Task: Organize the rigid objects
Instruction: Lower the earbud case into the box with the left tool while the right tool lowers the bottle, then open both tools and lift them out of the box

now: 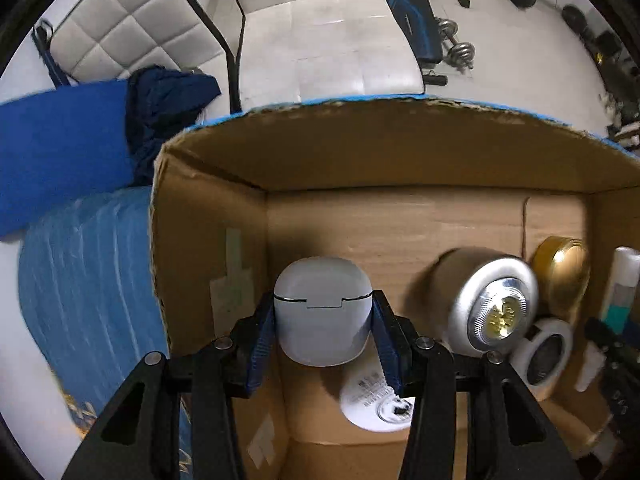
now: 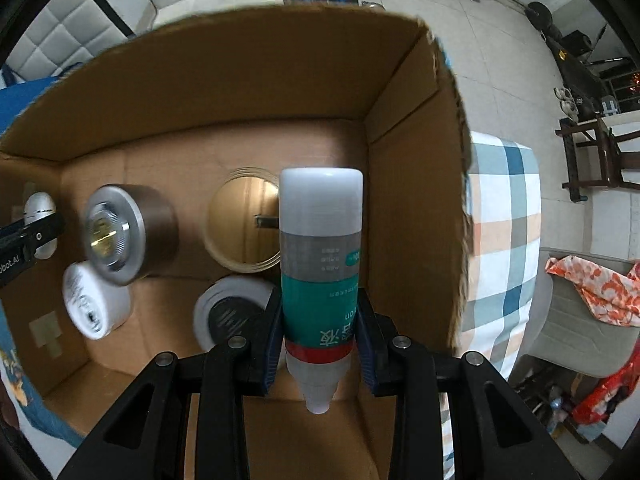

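My left gripper [image 1: 323, 312] is shut on a white earbud case [image 1: 322, 312], held inside the left end of an open cardboard box [image 1: 400, 148]. My right gripper [image 2: 319, 320] is shut on a white and teal bottle [image 2: 320, 248], bottom end forward, inside the right end of the same box [image 2: 240, 80]. In the box lie a silver round jar [image 1: 492, 308] [image 2: 120, 232], a gold lid [image 1: 560, 272] [image 2: 240, 220], a white jar with a label [image 1: 372, 404] [image 2: 92, 304] and a white ring with a dark centre [image 1: 544, 356] [image 2: 228, 312]. The bottle [image 1: 622, 288] and the case [image 2: 38, 208] each show in the other view.
The box stands on a blue patterned cover [image 1: 80, 280]. A blue cushion [image 1: 60, 148] and dark cloth [image 1: 168, 112] lie left of it. A checked cloth [image 2: 504, 240] lies to the right. White padded chairs [image 1: 320, 20] and dumbbells [image 1: 456, 44] stand behind.
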`<action>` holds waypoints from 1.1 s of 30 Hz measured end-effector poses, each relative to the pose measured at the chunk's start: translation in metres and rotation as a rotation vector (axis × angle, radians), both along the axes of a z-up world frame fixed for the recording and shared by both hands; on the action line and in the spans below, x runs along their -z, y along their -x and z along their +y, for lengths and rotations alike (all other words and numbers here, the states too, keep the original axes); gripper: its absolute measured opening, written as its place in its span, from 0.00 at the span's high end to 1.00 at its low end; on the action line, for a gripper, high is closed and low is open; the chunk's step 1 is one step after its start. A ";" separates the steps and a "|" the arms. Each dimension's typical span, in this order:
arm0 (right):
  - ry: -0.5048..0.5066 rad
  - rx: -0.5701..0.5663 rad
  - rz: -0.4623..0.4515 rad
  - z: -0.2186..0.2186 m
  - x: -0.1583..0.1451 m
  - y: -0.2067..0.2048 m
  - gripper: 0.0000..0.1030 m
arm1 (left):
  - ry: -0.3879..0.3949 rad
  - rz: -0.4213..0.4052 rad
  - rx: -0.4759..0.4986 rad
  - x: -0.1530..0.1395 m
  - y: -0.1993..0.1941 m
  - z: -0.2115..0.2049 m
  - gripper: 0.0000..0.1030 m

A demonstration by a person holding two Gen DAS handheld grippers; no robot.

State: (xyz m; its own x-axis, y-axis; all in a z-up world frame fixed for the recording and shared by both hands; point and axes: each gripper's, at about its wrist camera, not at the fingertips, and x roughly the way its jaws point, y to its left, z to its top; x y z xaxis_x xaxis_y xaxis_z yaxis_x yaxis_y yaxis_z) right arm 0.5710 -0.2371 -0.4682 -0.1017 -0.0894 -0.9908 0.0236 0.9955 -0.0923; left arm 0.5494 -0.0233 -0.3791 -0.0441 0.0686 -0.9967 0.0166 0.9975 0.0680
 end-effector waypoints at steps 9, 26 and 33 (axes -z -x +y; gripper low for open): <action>0.048 0.013 0.013 0.006 0.006 -0.012 0.66 | -0.019 0.044 0.019 0.012 -0.010 -0.009 0.58; -0.002 0.022 -0.005 -0.001 -0.031 0.008 0.37 | 0.073 -0.024 -0.043 -0.038 0.023 -0.007 0.25; -0.042 -0.010 -0.052 0.013 -0.053 0.039 0.19 | 0.043 -0.144 -0.054 -0.073 0.062 -0.001 0.09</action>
State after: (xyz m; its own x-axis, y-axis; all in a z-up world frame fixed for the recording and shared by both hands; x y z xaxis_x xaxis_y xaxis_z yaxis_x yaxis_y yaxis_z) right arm 0.5318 -0.2244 -0.4154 -0.0489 -0.0488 -0.9976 0.0171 0.9986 -0.0497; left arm 0.4877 -0.0242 -0.3059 0.0971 0.0268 -0.9949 -0.0437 0.9988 0.0226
